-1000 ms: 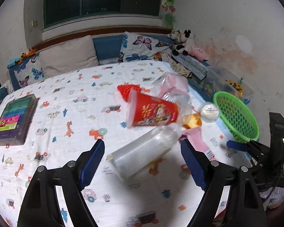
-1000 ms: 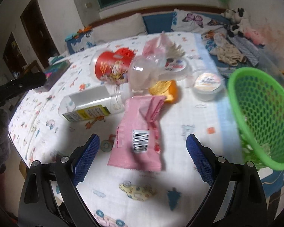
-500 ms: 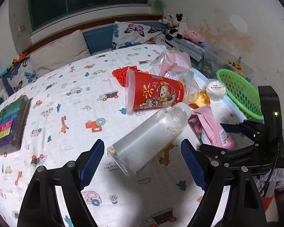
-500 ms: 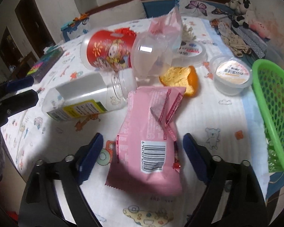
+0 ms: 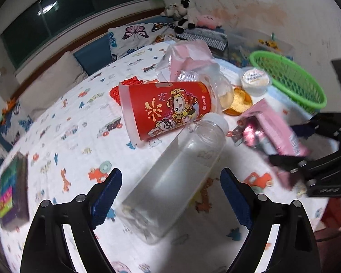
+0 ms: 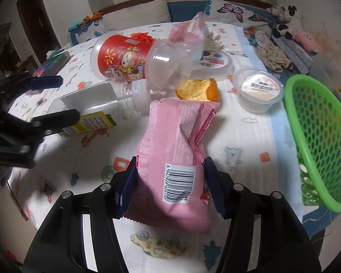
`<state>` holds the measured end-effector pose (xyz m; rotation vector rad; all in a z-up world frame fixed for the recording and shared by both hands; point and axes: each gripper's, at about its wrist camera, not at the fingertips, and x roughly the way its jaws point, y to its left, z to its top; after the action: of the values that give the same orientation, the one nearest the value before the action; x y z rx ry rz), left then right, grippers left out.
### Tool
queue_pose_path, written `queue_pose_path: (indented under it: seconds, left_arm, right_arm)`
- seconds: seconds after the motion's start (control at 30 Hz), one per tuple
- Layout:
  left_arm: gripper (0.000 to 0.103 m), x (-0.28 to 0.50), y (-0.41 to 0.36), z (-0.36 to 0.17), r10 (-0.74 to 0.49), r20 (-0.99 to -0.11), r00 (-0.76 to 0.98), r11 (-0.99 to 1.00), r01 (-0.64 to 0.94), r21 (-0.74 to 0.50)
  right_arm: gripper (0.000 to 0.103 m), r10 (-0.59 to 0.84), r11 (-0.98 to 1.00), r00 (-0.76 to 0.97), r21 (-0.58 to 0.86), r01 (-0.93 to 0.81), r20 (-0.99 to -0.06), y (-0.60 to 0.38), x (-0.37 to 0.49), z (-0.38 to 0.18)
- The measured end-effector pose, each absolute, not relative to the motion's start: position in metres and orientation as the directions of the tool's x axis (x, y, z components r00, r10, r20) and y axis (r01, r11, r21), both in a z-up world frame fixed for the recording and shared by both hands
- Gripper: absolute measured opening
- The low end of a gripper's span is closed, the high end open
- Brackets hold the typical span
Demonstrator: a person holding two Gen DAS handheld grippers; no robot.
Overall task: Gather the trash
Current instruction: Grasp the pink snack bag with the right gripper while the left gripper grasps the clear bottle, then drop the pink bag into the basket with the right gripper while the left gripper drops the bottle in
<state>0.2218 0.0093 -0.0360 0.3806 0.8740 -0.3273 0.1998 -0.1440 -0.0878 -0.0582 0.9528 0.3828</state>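
Trash lies on a bed with a cartoon-print sheet. My right gripper (image 6: 170, 183) is closed on the pink snack wrapper (image 6: 170, 150); its pads press the wrapper's two sides. My left gripper (image 5: 170, 195) is open around the base of a clear plastic bottle (image 5: 177, 170) that lies on its side. A red printed cup (image 5: 168, 109) lies beyond the bottle. Orange peel (image 6: 197, 91), a lidded pudding cup (image 6: 259, 88) and a clear bag with pink paper (image 6: 177, 54) lie further back. The green basket (image 6: 318, 132) is at the right.
A dark box with coloured stripes (image 5: 12, 191) lies at the bed's left edge. Pillows (image 5: 54, 84) and plush toys (image 5: 181, 20) line the headboard. The wall is close behind the basket.
My right gripper moved forward and closed on the pink wrapper. My left gripper moved closer to the clear bottle, which now sits between its open fingers.
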Motion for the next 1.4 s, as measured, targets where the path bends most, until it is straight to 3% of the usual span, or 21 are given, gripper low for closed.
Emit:
queue_pose_path:
  seconds: [0.47,0.87,1.4]
  left_arm:
    - [0.085,0.244,-0.010,-0.063,-0.128,-0.838,0.531,0.821,0.531,0.211]
    - [0.064,0.241,-0.014,-0.064,-0.157,-0.840,0.520,0.841,0.516,0.162]
    - [0.061,0.210,-0.038,-0.026,-0.269,-0.810,0.521,0.865,0.500,0.035]
  right_arm:
    - [0.057,0.319,0.939,0.545,0.180,-0.293,-0.776,-0.179,0.189,-0.067]
    - [0.057,0.301,0.952,0.587,0.196,-0.237,-0.751,-0.211,0.184,-0.053]
    - [0.058,0.205,0.976,0.667,0.199,-0.087,-0.716,-0.296,0.190,-0.039]
